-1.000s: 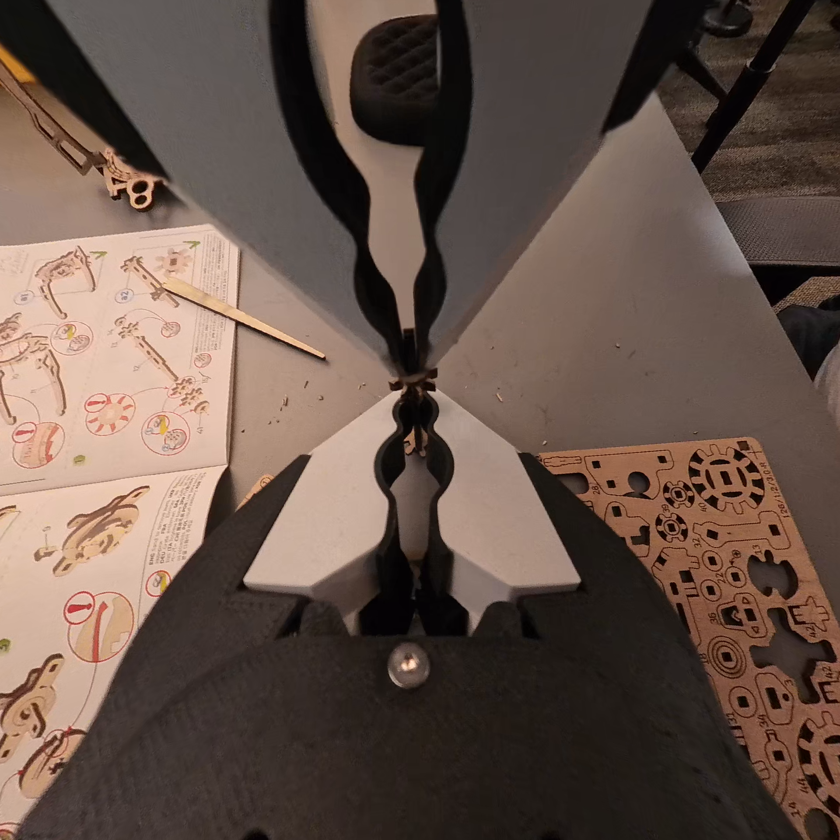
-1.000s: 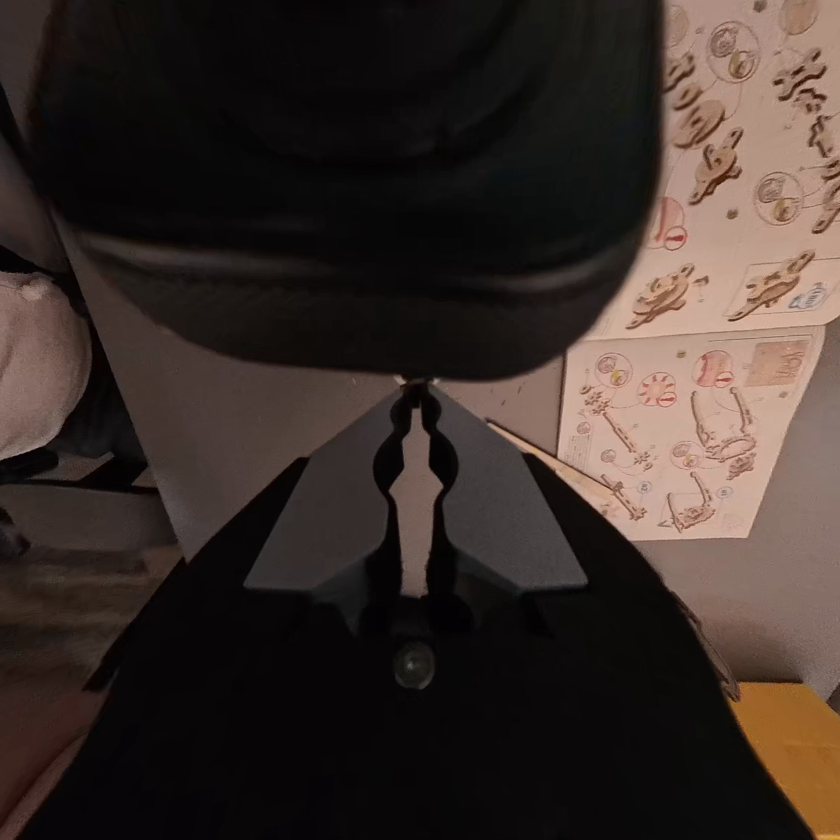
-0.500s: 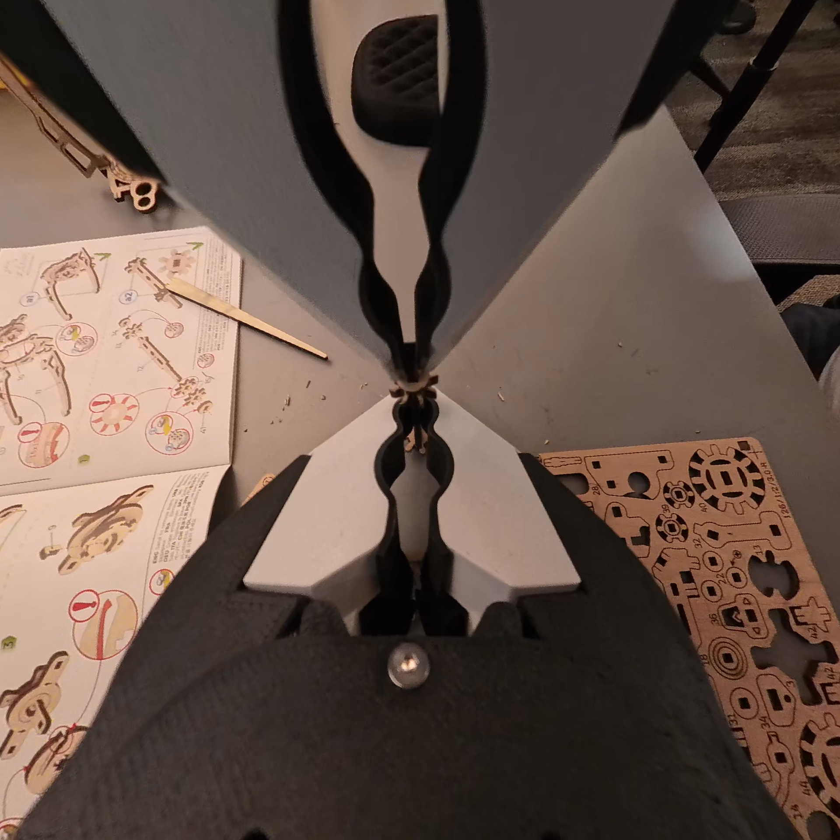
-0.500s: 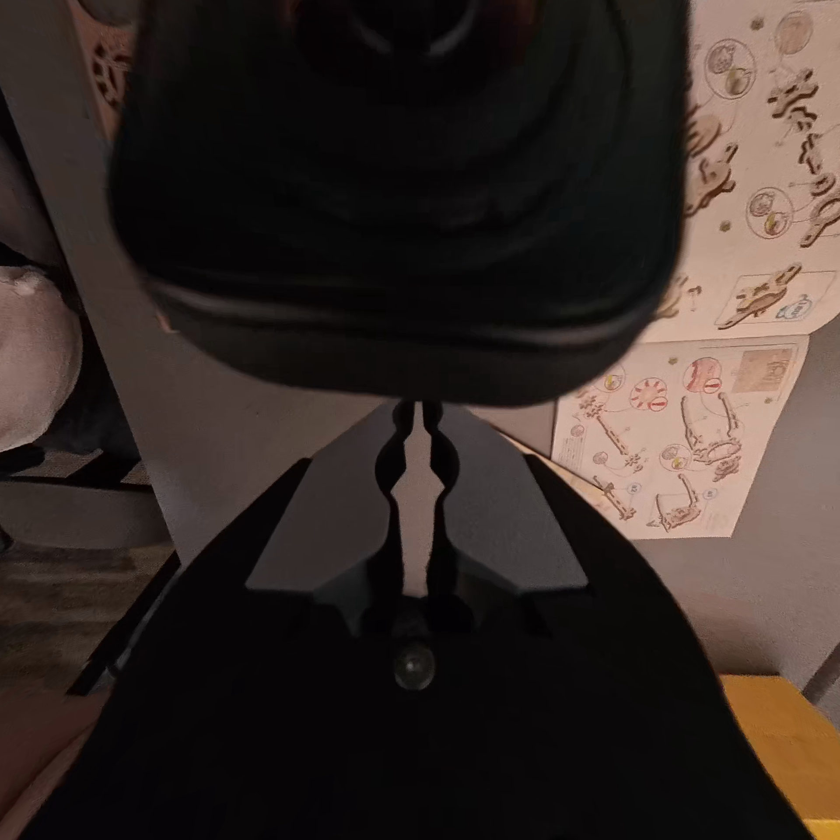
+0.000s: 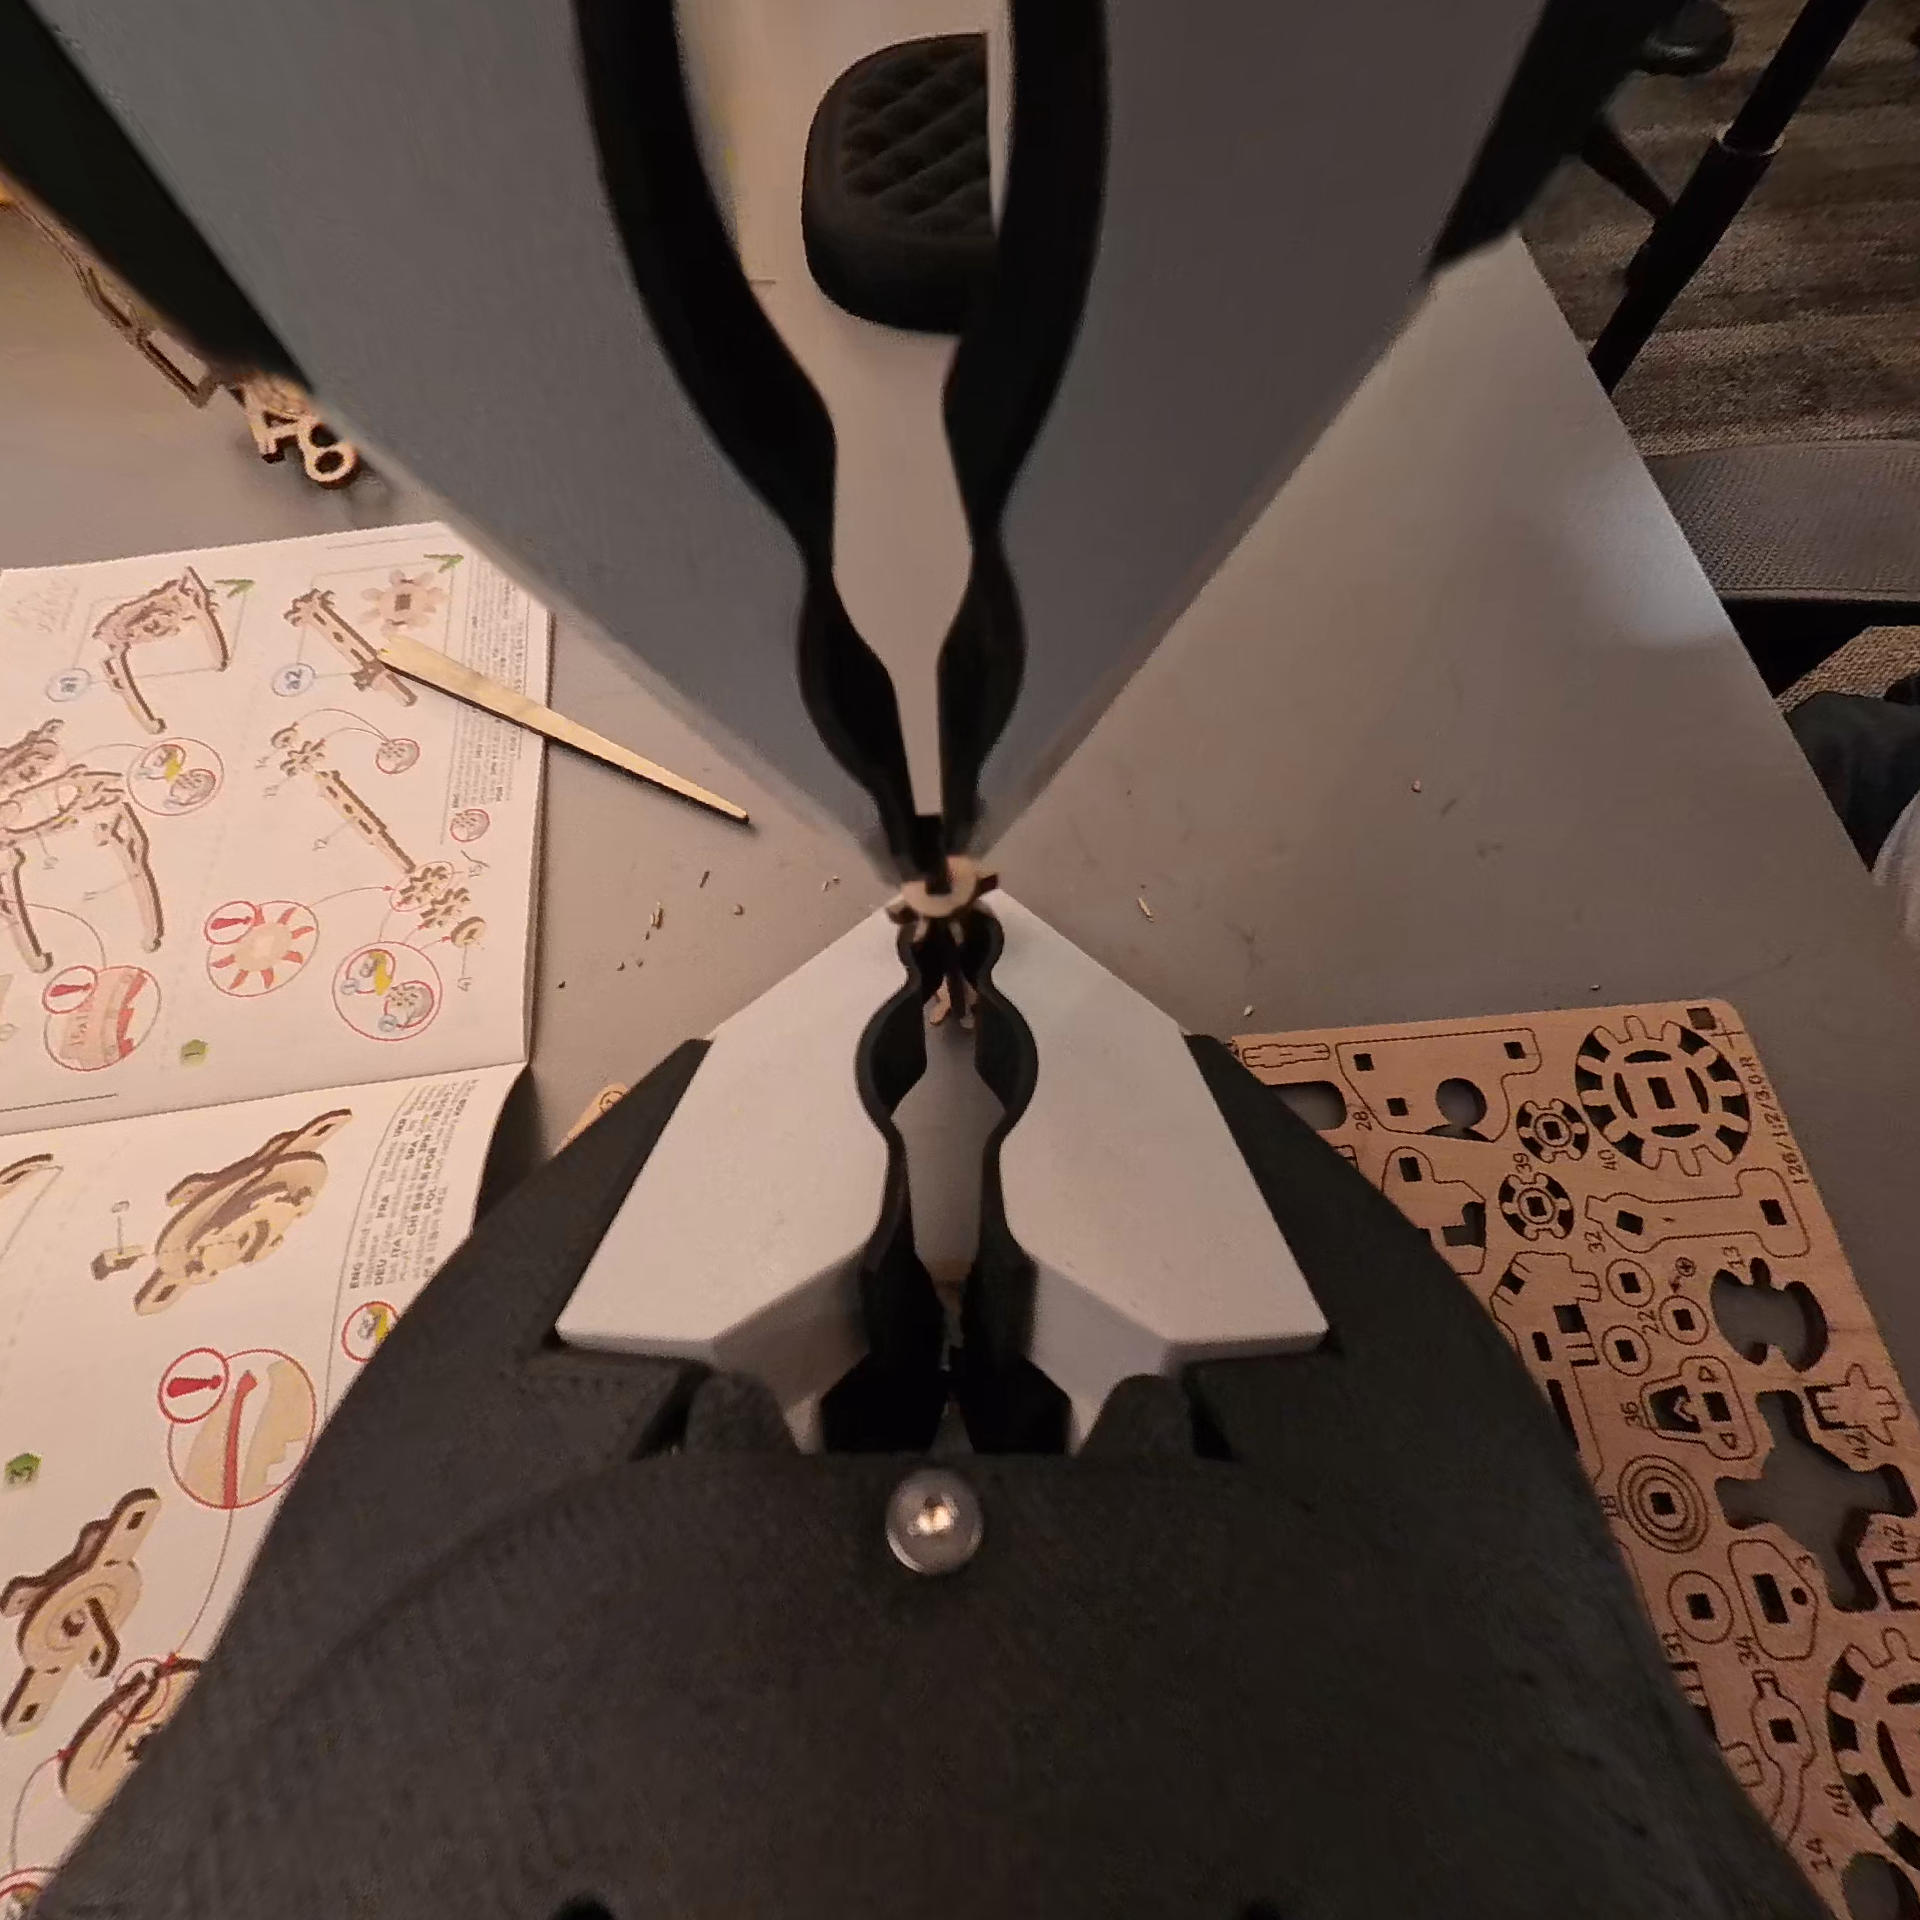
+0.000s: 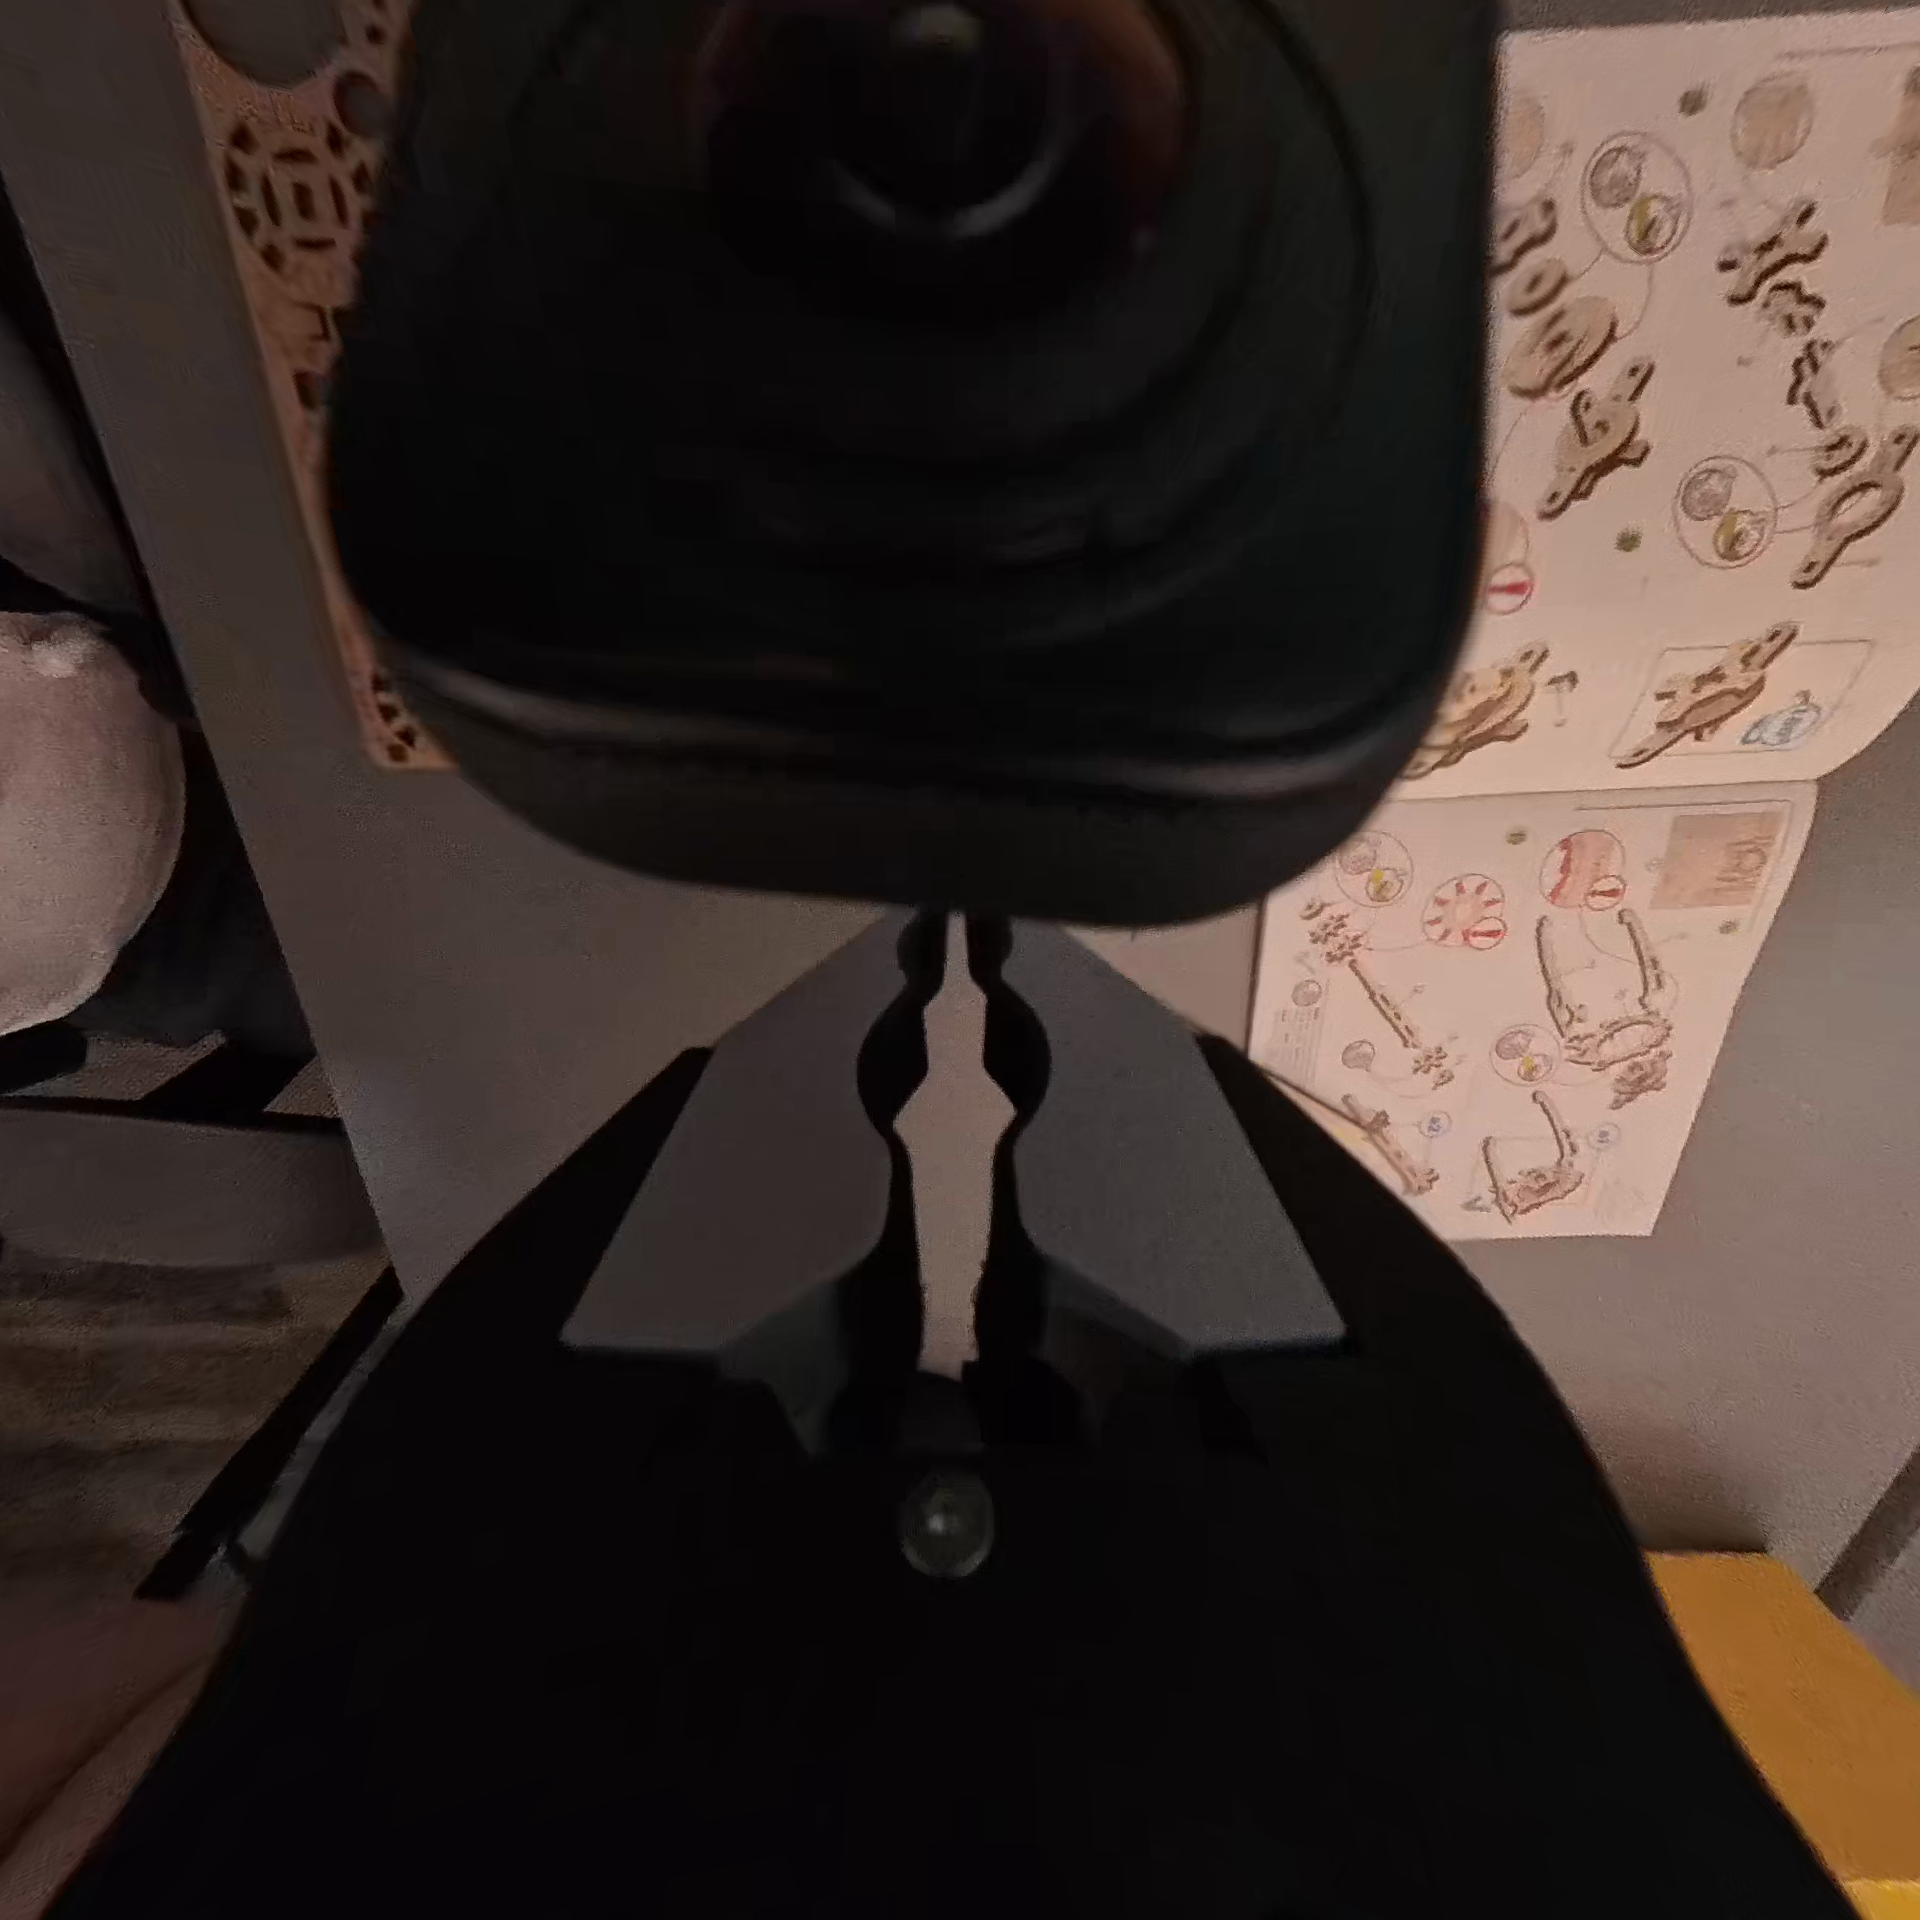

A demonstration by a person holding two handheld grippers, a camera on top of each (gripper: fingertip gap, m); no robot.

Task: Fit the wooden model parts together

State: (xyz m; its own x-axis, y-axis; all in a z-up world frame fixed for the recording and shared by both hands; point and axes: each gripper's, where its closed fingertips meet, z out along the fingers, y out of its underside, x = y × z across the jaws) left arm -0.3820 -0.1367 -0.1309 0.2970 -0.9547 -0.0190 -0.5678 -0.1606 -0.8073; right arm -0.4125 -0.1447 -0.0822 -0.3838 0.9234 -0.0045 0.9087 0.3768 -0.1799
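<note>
In the left wrist view my left gripper (image 5: pixel 940 935) is shut on a small notched wooden piece (image 5: pixel 951 997) held between its grey fingers. My right gripper (image 5: pixel 935 836) comes down from the top, shut on a thin dark part at its tip. The two tips meet, and a small pale wooden gear (image 5: pixel 940 896) sits right between them. In the right wrist view my right gripper (image 6: pixel 956 930) is nearly closed. Its tip is hidden under the left gripper's black camera body (image 6: pixel 914 520), and the wooden parts do not show there.
Open instruction sheets (image 5: pixel 260 831) lie on the grey table at the left, with a thin pointed wooden stick (image 5: pixel 582 738) on them. A laser-cut wooden parts sheet (image 5: pixel 1610 1299) lies at the right. A wooden assembly (image 5: pixel 301 436) lies far left. The table edge (image 5: pixel 1662 468) runs along the right. A yellow box (image 6: pixel 1787 1714) shows in the right wrist view. Some 6 cm of space lies between my two pairs of fingers.
The gear between the tips has turned so that its pale face shows more. The right gripper has shifted, and the left gripper's camera lens and the parts sheet have come into the right wrist view.
</note>
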